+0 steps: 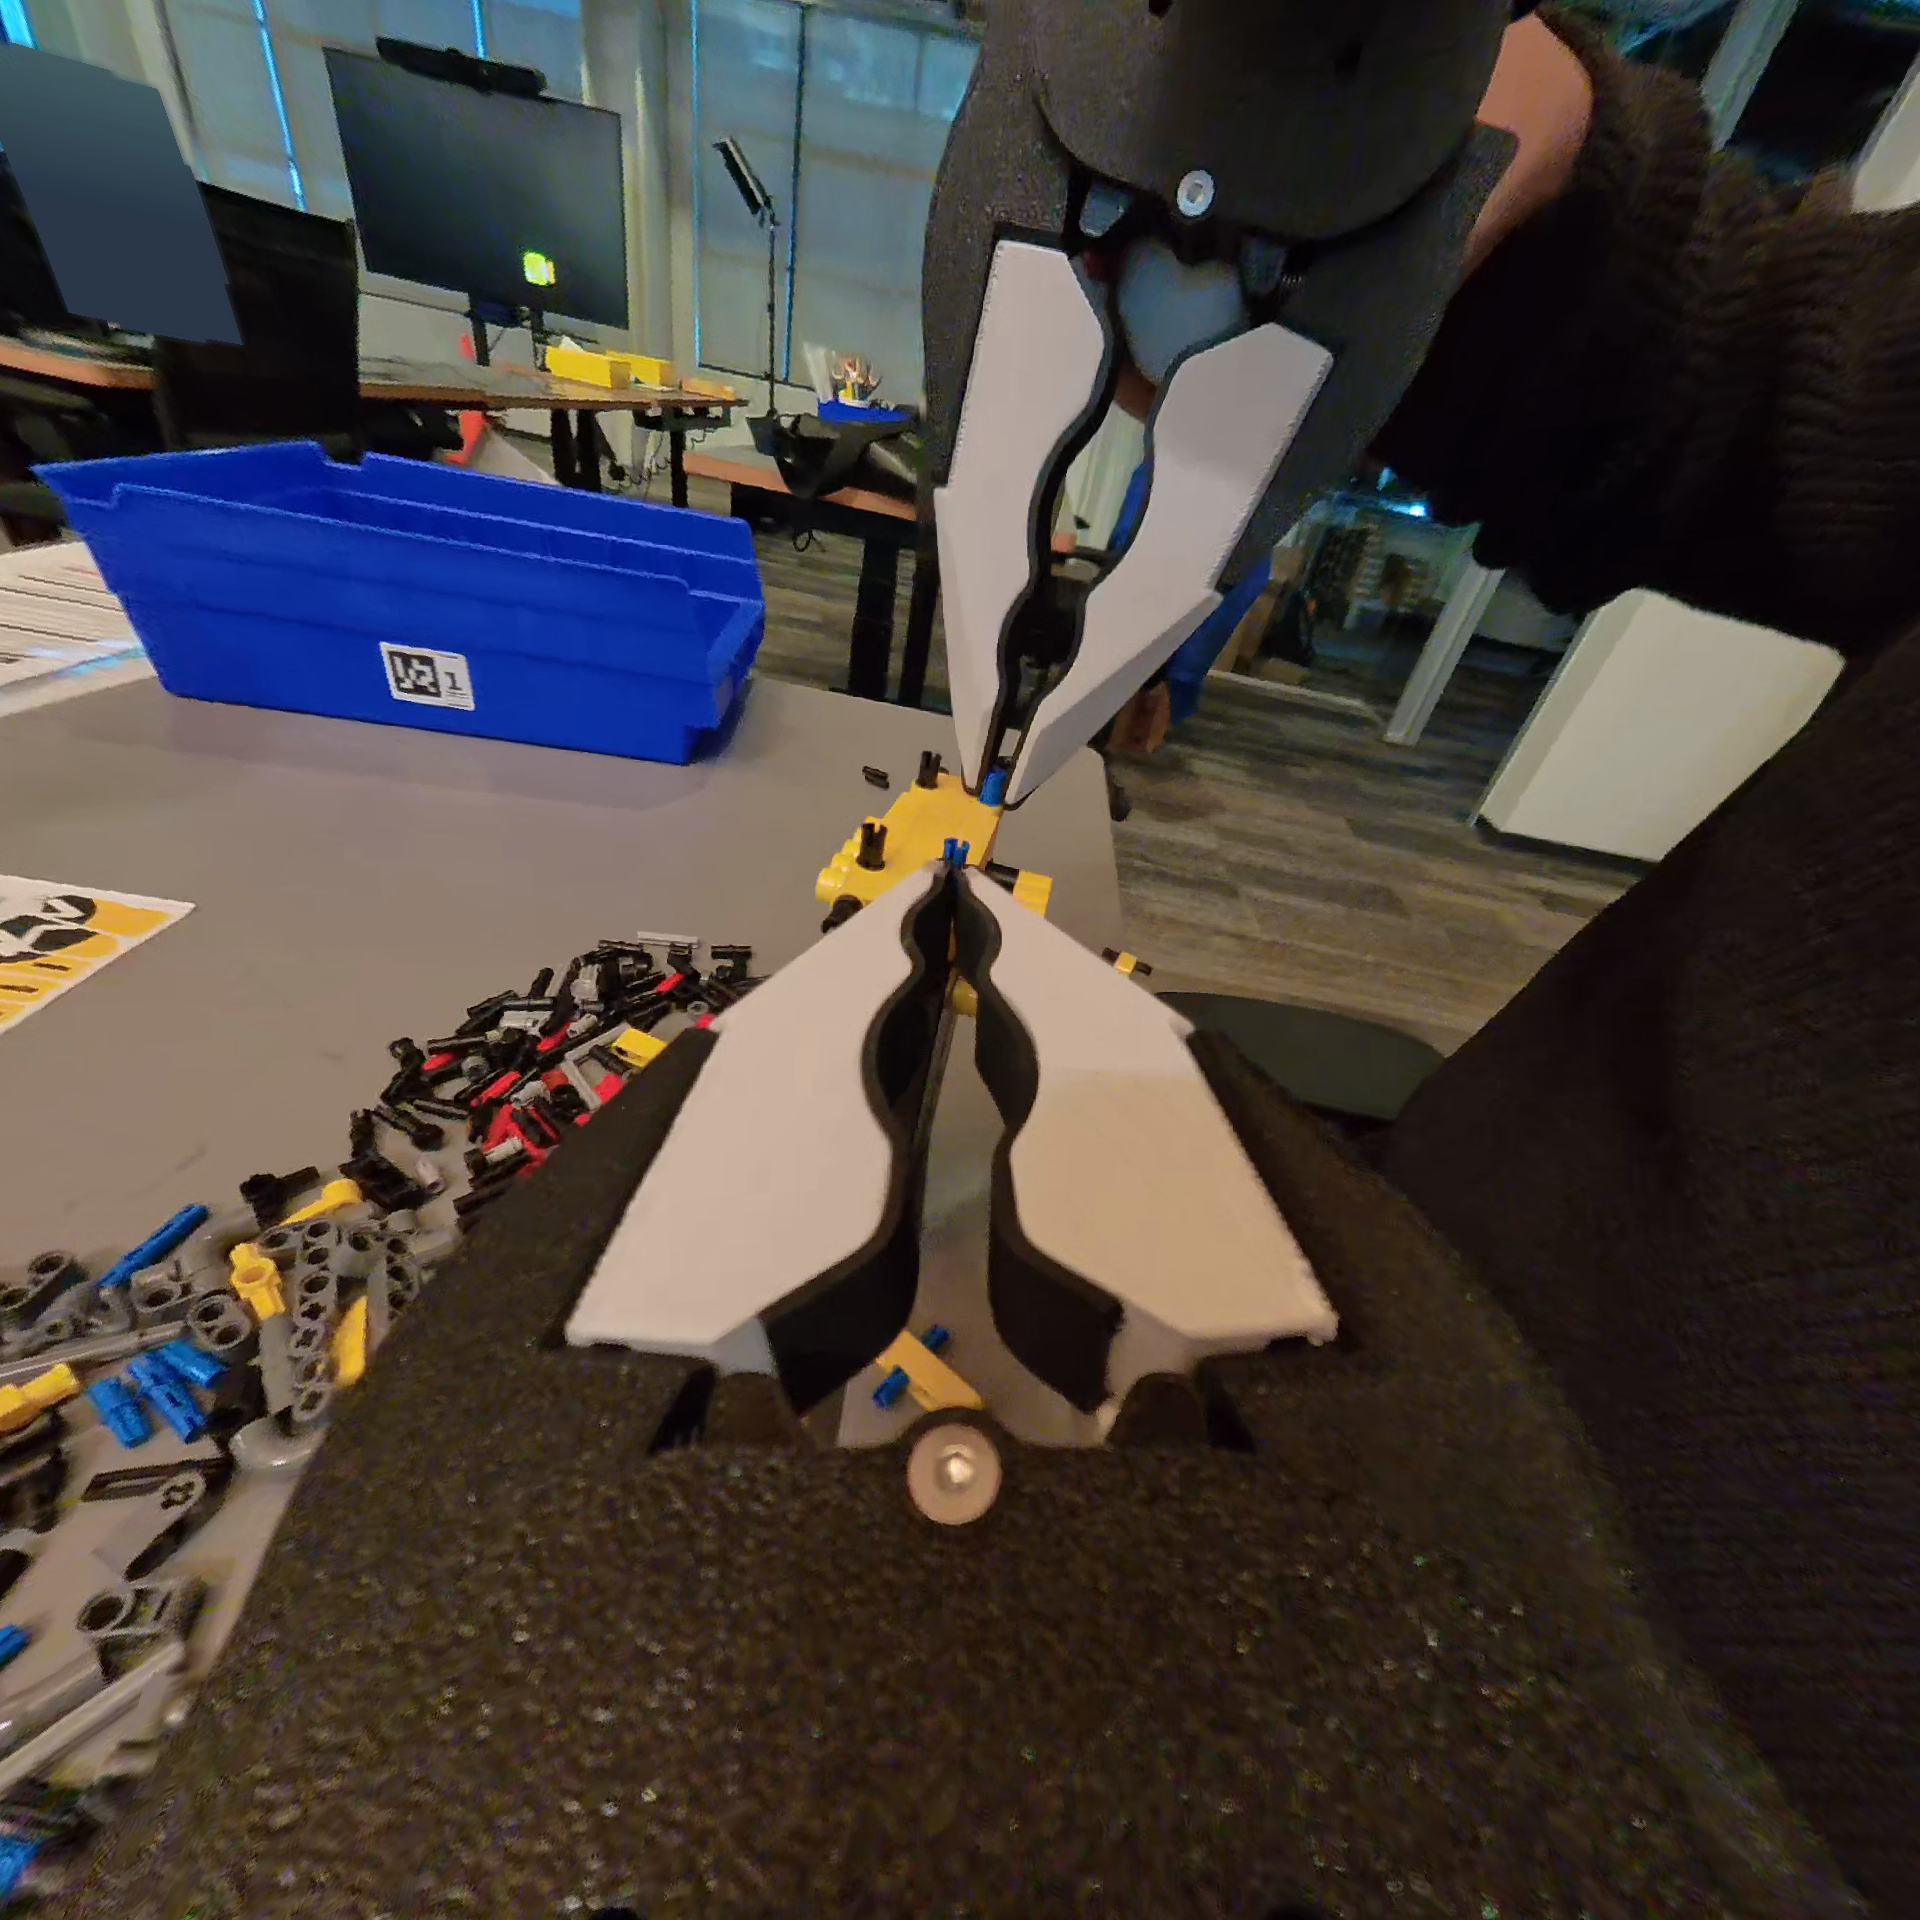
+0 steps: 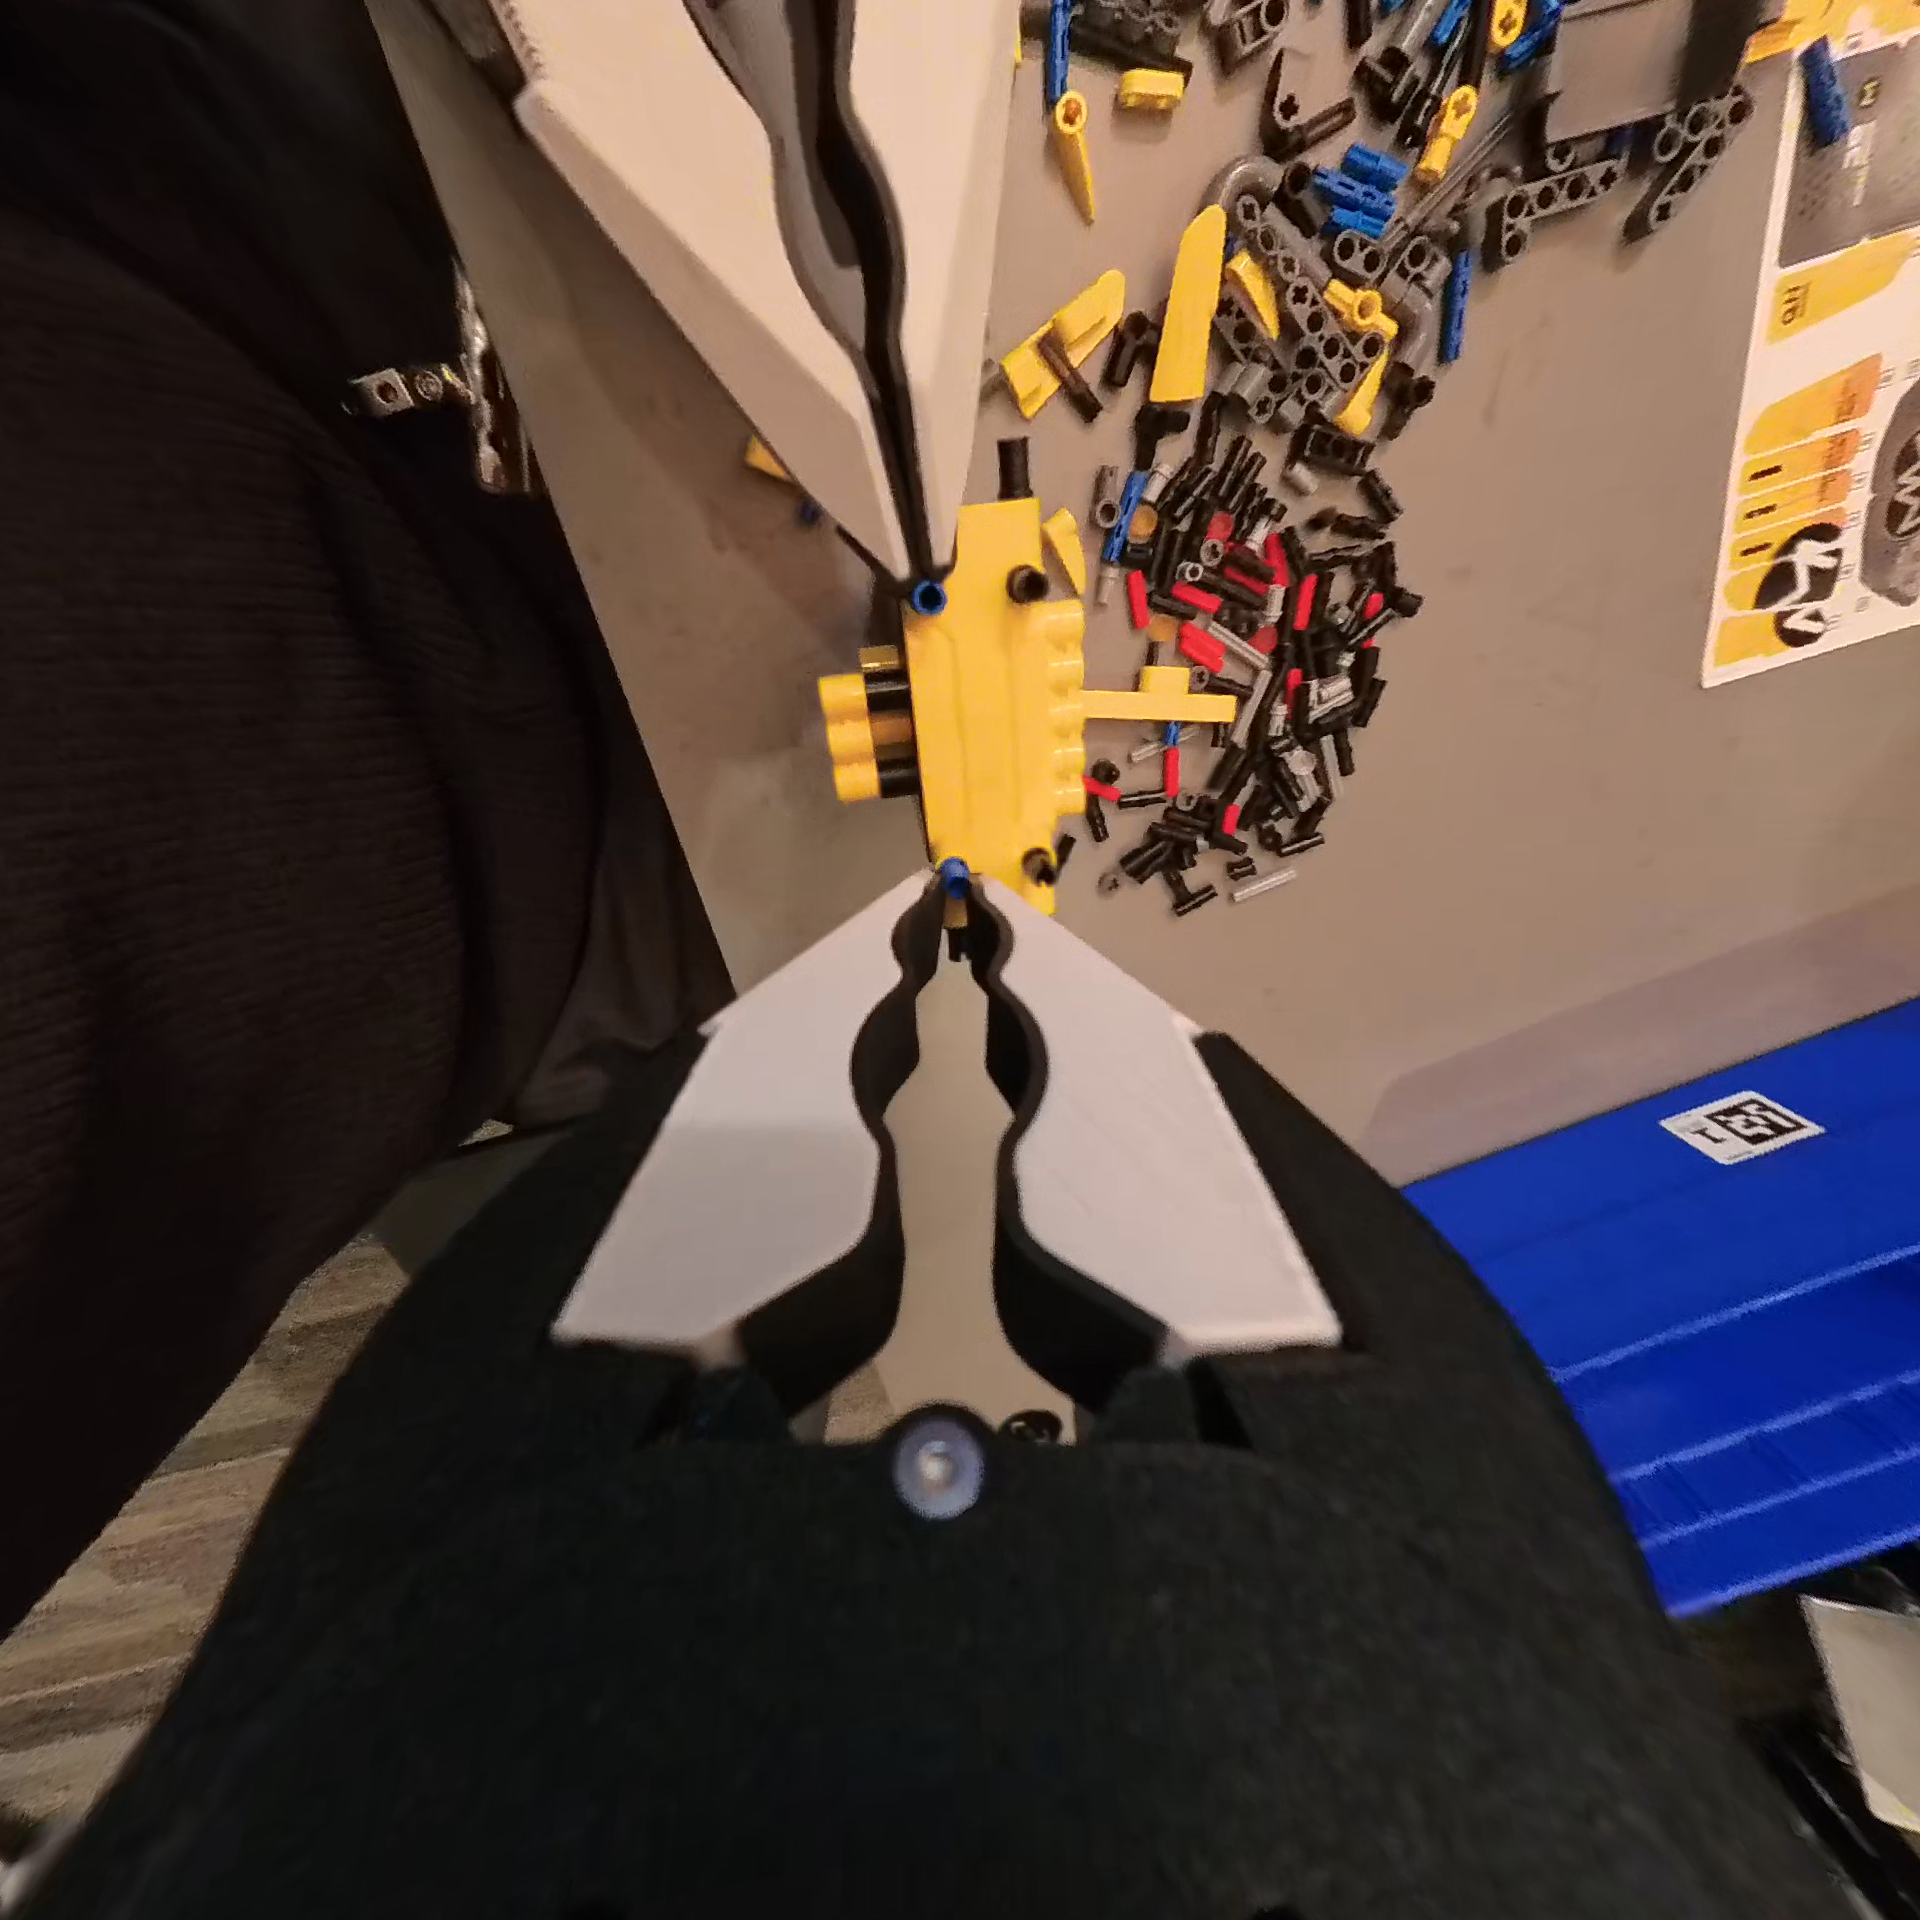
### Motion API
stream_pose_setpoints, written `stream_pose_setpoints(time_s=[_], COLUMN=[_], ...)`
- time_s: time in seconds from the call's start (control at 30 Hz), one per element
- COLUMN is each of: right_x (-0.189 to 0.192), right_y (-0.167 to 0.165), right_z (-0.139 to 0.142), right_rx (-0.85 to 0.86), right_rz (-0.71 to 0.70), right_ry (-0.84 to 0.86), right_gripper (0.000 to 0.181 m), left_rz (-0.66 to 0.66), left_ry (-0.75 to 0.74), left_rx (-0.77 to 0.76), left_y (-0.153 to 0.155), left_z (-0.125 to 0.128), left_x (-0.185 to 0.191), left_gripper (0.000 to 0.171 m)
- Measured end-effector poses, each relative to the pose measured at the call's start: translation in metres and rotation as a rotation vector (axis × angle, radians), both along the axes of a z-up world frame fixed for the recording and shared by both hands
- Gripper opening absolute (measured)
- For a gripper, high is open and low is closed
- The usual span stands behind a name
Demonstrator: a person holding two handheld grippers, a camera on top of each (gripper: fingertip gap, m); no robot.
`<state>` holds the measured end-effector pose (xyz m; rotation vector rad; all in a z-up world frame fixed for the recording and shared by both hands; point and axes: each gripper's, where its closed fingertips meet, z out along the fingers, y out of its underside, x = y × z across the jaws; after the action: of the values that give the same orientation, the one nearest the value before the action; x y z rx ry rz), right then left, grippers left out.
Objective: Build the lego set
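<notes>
A small yellow brick assembly [image 1: 909,831] with black pins and blue pins at both ends is held between my two grippers, above the grey table [image 1: 416,883] near its edge. My left gripper [image 1: 951,881] is shut on the assembly's near end, next to a blue pin [image 1: 954,852]. My right gripper [image 1: 992,792] comes down from above and is shut on the far end at another blue pin. In the right wrist view, my right gripper [image 2: 951,896] pinches the assembly [image 2: 987,707] at a blue pin [image 2: 952,871]. The left gripper [image 2: 923,584] pinches the opposite end.
A heap of loose black, red, grey, yellow and blue pieces [image 1: 540,1049] [image 2: 1247,675] lies on the table. A blue bin [image 1: 416,582] [image 2: 1662,1299] stands beyond. A printed yellow sheet [image 1: 62,935] [image 2: 1818,468] lies by the pieces. A dark sleeve [image 1: 1662,1039] fills one side. The gap from one gripper's tips to the other's is roughly 5 centimeters.
</notes>
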<state>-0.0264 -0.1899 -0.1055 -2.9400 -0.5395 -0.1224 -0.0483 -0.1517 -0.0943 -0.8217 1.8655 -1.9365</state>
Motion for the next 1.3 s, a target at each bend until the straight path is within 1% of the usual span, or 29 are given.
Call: stream_pose_setpoints(time_s=[0.1, 0.27, 0.43, 0.47, 0.5, 0.53, 0.6, 0.67, 0.73, 0.8, 0.9, 0.97, 1.03, 1.1, 1.13, 1.3], right_x=[0.000, 0.000, -0.002, -0.004, -0.005, -0.006, -0.007, -0.007, -0.010, -0.017, -0.021, -0.020, -0.021, -0.021, -0.020, -0.020], right_y=[0.000, 0.000, 0.002, 0.002, 0.001, 0.001, 0.001, 0.007, 0.019, 0.032, 0.042, 0.047, 0.050, 0.054, 0.054, 0.053], right_z=[0.000, 0.001, 0.001, 0.002, 0.002, 0.004, 0.010, 0.019, 0.029, 0.033, 0.024, 0.018, 0.015, 0.014, 0.014, 0.014], right_rx=[0.006, 0.015, 0.093, 0.115, 0.137, 0.164, 0.222, 0.292, 0.366, 0.395, 0.340, 0.303, 0.278, 0.264, 0.252, 0.186], right_rz=[-0.013, -0.011, -0.025, -0.024, -0.025, -0.028, -0.031, -0.028, 0.001, 0.031, 0.061, 0.078, 0.084, 0.088, 0.089, 0.092], right_ry=[0.032, 0.021, 0.057, 0.071, 0.084, 0.094, 0.114, 0.122, 0.135, 0.169, 0.168, 0.151, 0.153, 0.147, 0.142, 0.111], right_gripper=[0.004, 0.004, 0.005, 0.006, 0.010, 0.015, 0.017, 0.019, 0.019, 0.019, 0.019, 0.018, 0.010, 0.002, 0.002, 0.002], left_rz=[-0.016, -0.019, 0.012, 0.011, -0.012, -0.029, -0.007, 0.031, 0.026, 0.031, 0.049, 0.029, 0.025, 0.020, 0.024, 0.019], left_ry=[0.004, 0.003, -0.016, -0.024, -0.045, -0.066, -0.093, -0.084, -0.054, -0.027, -0.019, -0.014, -0.008, -0.014, -0.017, -0.020], left_rx=[-0.005, -0.027, -0.025, -0.034, -0.063, -0.100, -0.130, -0.100, -0.077, -0.032, 0.033, 0.020, 0.014, 0.017, 0.020, 0.021], left_y=[0.000, 0.000, 0.004, 0.007, 0.008, 0.012, 0.024, 0.031, 0.027, 0.020, 0.016, 0.015, 0.016, 0.016, 0.016, 0.016], left_z=[0.000, 0.000, 0.003, 0.005, 0.011, 0.019, 0.025, 0.017, 0.009, 0.000, -0.010, -0.010, -0.011, -0.010, -0.010, -0.010], left_x=[-0.001, -0.001, 0.000, -0.001, -0.006, -0.010, -0.011, -0.006, -0.002, 0.001, 0.004, 0.002, 0.001, 0.000, 0.001, 0.000], left_gripper=[0.000, 0.000, 0.000, 0.003, 0.019, 0.028, 0.028, 0.028, 0.028, 0.028, 0.027, 0.025, 0.018, 0.008, 0.006, 0.006])
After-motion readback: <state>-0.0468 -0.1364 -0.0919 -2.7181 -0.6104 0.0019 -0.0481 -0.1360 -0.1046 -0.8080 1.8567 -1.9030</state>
